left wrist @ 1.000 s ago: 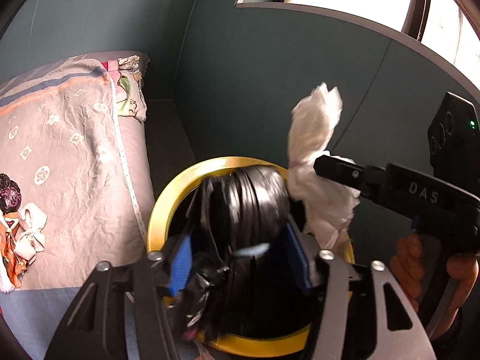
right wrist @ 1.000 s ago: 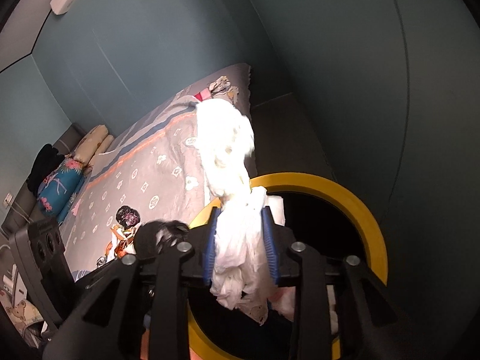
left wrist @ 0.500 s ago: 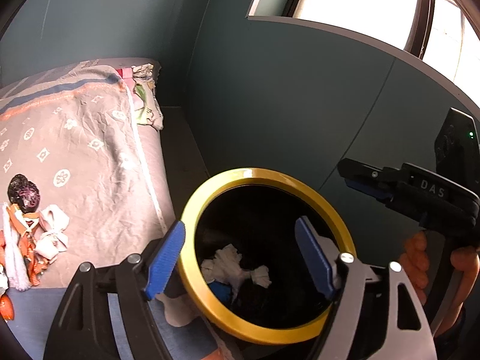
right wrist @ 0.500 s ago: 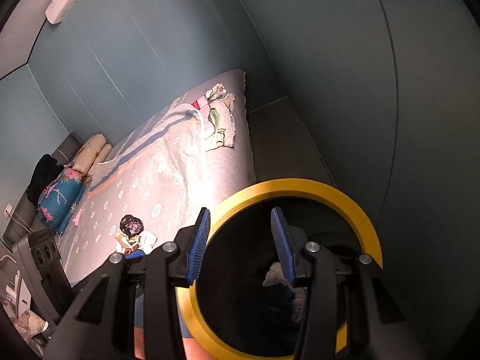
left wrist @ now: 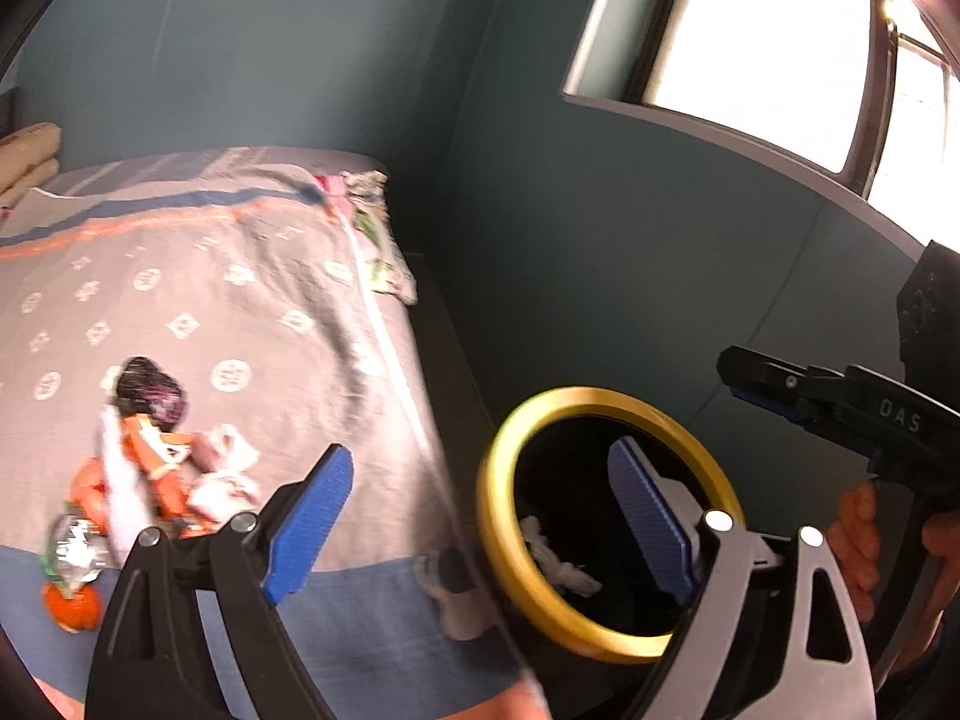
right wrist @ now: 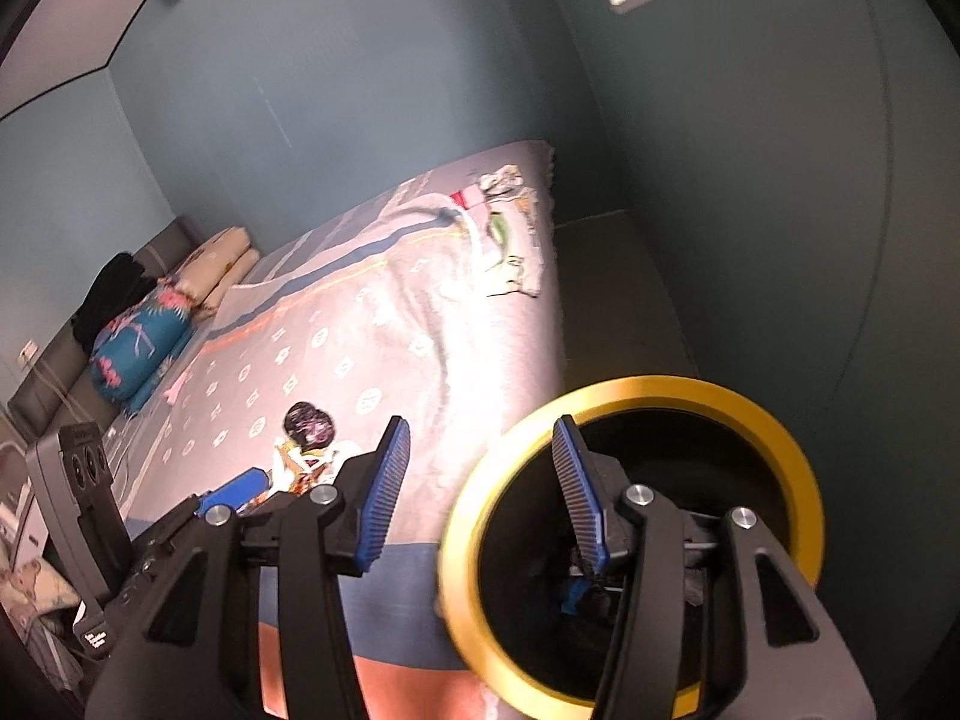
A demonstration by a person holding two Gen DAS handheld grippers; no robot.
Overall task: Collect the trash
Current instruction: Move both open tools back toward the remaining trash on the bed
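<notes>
1. So, both hand-held grippers are empty, with nothing between the blue pads on either one.
2. Left hand-held gripper (left wrist: pixel 474 516) has its jaws spread wide and opening; one blue pad sits over the bed, the other over the mouth of the trash bin (left wrist: pixel 606 645).
3. Right hand-held gripper (right wrist: pixel 480 492) is at a medium gap, jaws opening too. Its right pad lines up over the bin's yellow rim (right wrist: pixel 774 438), the left one over the bedspread.
4. That bin is black inside with a yellow ring on top, standing on the floor just beside the bed's near right corner, close to the teal wall.
5. White crumpled tissue (left wrist: pixel 555 558) lies down inside the bin, on the left part of the dark interior. There's also a small blue bit (right wrist: pixel 573 591) deeper in; can't tell what it is.
6. More trash (left wrist: pixel 150 456) sits on the bed (left wrist: pixel 252 312), left of the bin: a dark crumpled lump, orange wrapper pieces and white tissue bunched together, plus something orange and round nearer the edge.
7. From the left view, the right hand-held gripper pokes in from the right with the person's hand (left wrist: pixel 858 540) wrapped round its handle.
8. Pillows (right wrist: pixel 156 324) pile up at the far left end of the bed.
</notes>
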